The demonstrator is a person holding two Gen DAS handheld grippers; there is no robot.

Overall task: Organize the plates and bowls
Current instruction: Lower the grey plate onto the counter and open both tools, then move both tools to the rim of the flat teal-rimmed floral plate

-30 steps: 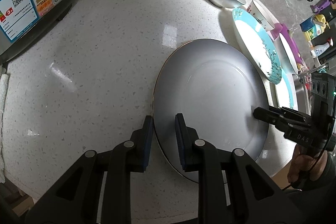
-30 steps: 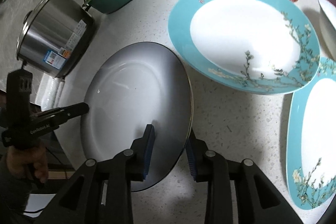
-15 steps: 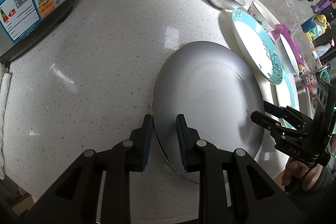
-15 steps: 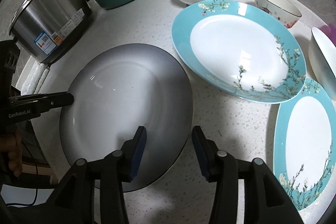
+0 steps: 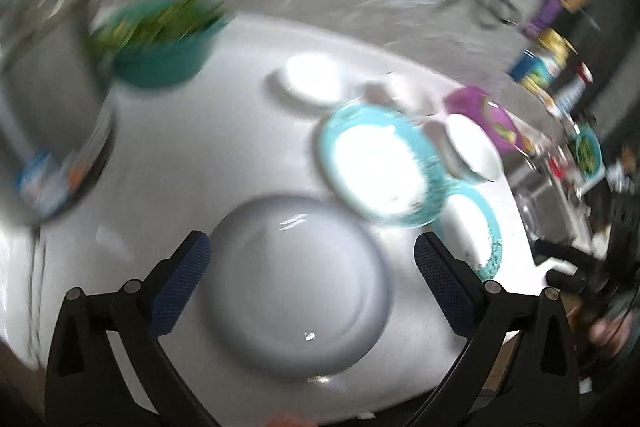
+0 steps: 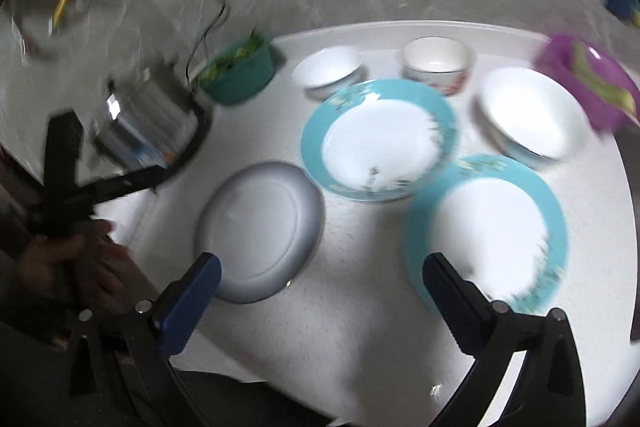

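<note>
One grey plate [image 6: 260,227], two teal-rimmed plates [image 6: 380,139], three bowls [image 6: 328,69]; both tongs [image 5: 312,263] opening, empty.

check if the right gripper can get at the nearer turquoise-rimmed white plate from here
Probably yes: the right gripper is opening with nothing between its jaws, and the nearer turquoise-rimmed white plate lies flat just ahead, uncovered, though its far edge overlaps the other turquoise plate.

Three plates: one grey [image 6: 260,227], two teal-rimmed [image 6: 380,139] [image 6: 488,227]. Three white bowls [image 6: 328,69] [image 6: 436,61] [image 6: 532,115]. One pot [image 6: 148,123].
</note>
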